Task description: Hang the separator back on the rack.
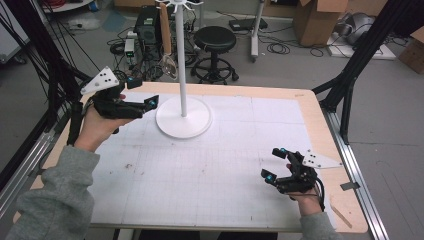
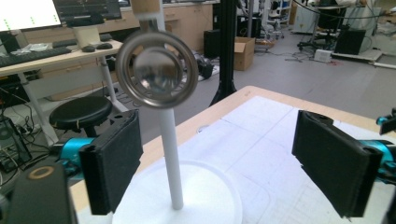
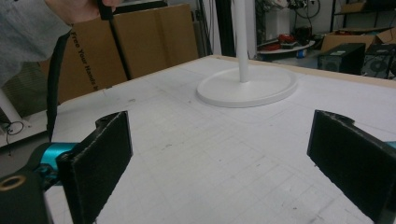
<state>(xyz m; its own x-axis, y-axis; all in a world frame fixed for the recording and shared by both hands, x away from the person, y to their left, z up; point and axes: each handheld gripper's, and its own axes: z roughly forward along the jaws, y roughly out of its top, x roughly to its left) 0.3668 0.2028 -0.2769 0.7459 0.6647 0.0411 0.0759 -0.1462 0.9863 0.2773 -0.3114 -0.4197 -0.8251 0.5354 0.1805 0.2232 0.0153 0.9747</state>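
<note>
A white round-based stand (image 1: 183,117) rises from a white mat ruled in a faint grey grid (image 1: 215,165), on a pale wood table (image 1: 320,125). A shiny silver metal strainer with a tan wooden handle (image 2: 157,70) hangs there. Both black grippers carry turquoise accents; the sleeve (image 1: 55,200) is grey.

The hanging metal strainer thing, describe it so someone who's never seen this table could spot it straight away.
On the table stands a white stand with a round base and tall pole. From its top hangs a utensil with a wooden handle and a round metal head, the one thing dangling off the table, just ahead of the open left gripper.
</note>
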